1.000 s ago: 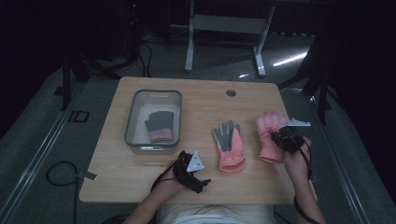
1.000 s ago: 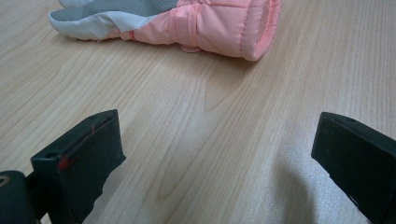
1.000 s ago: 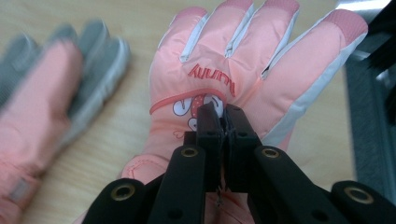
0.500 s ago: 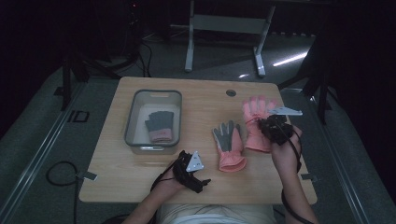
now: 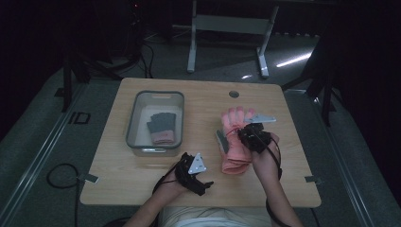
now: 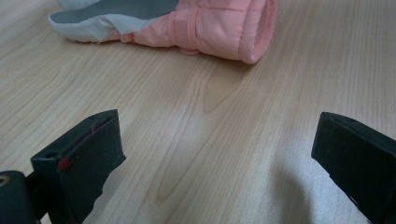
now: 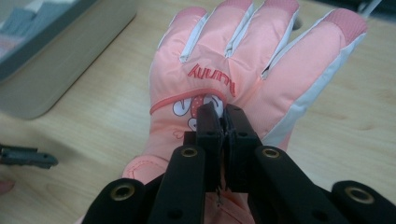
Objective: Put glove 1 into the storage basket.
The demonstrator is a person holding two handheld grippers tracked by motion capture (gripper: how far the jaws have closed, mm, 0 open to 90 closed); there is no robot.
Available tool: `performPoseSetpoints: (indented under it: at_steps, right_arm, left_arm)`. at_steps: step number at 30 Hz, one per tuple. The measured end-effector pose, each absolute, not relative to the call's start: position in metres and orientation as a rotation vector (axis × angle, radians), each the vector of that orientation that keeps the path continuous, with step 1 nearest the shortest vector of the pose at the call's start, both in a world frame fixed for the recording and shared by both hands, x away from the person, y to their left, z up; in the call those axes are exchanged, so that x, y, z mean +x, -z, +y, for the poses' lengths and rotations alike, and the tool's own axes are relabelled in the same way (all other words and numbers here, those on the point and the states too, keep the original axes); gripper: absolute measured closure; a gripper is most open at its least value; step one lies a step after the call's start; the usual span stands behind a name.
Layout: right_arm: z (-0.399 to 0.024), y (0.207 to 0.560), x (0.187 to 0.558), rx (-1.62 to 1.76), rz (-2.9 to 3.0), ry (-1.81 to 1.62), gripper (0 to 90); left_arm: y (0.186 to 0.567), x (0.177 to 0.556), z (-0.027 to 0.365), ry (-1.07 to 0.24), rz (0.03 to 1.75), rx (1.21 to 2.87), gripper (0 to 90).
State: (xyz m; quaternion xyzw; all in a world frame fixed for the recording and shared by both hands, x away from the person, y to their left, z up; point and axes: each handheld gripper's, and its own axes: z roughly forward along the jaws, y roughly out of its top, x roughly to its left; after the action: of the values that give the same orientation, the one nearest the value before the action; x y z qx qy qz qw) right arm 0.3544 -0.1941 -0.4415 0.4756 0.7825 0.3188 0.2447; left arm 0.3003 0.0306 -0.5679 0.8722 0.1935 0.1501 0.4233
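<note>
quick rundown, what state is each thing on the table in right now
right tongs: shut on pink glove
pink glove: pinched at its back, over the second glove
second glove: flat on table, mostly covered
left tongs: open, holding nothing, low over the wood
grey bin: upright, holds a grey-and-pink glove

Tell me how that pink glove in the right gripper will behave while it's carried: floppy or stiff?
Probably floppy but padded: the pink glove looks quilted, so its fingers may droop. The right gripper pinches only a fold of fabric, so it might swing. Likely light, judging by its puffy shell.
</note>
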Motion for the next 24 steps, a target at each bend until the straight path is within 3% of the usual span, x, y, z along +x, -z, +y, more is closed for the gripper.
performPoseSetpoints:
  at_steps: [24]
  right_arm:
    - [-0.183, 0.505, 0.372, 1.356, 2.231, -0.762, 84.6]
  left_arm:
    - [0.569, 0.300, 0.030, -0.373, 0.476, 2.194, 1.6]
